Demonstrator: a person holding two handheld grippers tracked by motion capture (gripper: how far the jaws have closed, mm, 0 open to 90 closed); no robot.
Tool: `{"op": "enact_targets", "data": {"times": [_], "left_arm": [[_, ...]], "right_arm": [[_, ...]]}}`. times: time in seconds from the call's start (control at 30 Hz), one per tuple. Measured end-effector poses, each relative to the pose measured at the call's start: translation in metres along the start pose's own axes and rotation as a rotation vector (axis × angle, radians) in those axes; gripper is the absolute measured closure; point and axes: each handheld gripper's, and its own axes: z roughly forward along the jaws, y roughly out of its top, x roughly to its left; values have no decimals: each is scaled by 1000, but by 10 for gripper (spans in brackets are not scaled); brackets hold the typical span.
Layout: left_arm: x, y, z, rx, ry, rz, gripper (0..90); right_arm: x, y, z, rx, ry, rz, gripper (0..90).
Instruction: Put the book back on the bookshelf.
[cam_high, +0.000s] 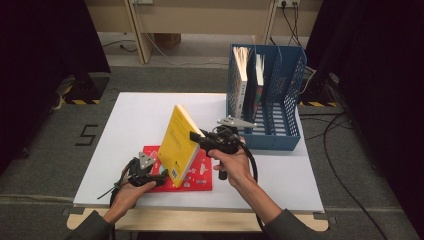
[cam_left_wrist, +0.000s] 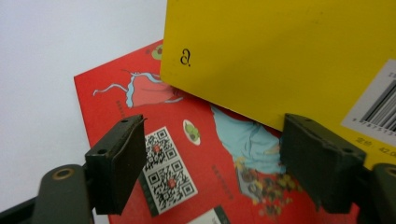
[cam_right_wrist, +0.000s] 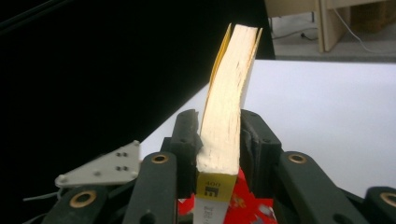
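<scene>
At the lower middle of the high view, the left gripper (cam_high: 150, 176) sits low on the table (cam_high: 280, 180), at the near left corner of the red book (cam_high: 200, 175) that lies flat there. Its fingers (cam_left_wrist: 116, 168) stand wide apart with nothing between them, hovering over the red cover. Just beyond, in the middle of the frame, the right gripper (cam_high: 196, 136) holds the yellow book (cam_high: 177, 147), fingers closed on its page edge. The book is tilted up, its lower end close to or resting on the red book. At the upper right stands the blue file rack (cam_high: 280, 120), with a few books already upright in its left slots.

The step in hand looks like lifting the yellow book to stand it in the rack. To do that well, the grip should stay firm and deep on the pages so the covers do not splay, and the book should clear the red one before swinging toward an empty slot.

The right gripper view shows the page block (cam_right_wrist: 229, 116) squeezed between the fingers (cam_right_wrist: 187, 140), covers fanning slightly at the top. The left gripper view gives the yellow back cover (cam_left_wrist: 280, 60) with its barcode and the red cover's printed codes.
</scene>
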Motion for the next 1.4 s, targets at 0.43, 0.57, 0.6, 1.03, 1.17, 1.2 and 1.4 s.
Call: {"op": "enact_targets", "data": {"times": [0.43, 0.57, 0.6, 1.03, 1.17, 1.2, 1.4], "left_arm": [[1, 5, 5, -30, 21, -32, 179], [2, 4, 5, -29, 22, -33, 178], [2, 3, 6, -27, 23, -36, 178], [8, 2, 9, -29, 26, -65, 169], [17, 2, 7, -46, 12, -120, 169], [19, 2, 7, -48, 9, -128, 169], [41, 1, 0, -71, 23, -208, 169]], "right_arm": [[27, 2, 14, 5, 54, -125, 669], [30, -1, 24, 25, 49, -144, 649], [30, -2, 26, 37, 45, -149, 648], [11, 5, 41, 68, 40, -109, 730], [-9, 14, 42, 62, 74, -8, 731], [-14, 15, 42, 56, 83, 30, 728], [-29, 24, 41, 44, 76, 106, 732]]}}
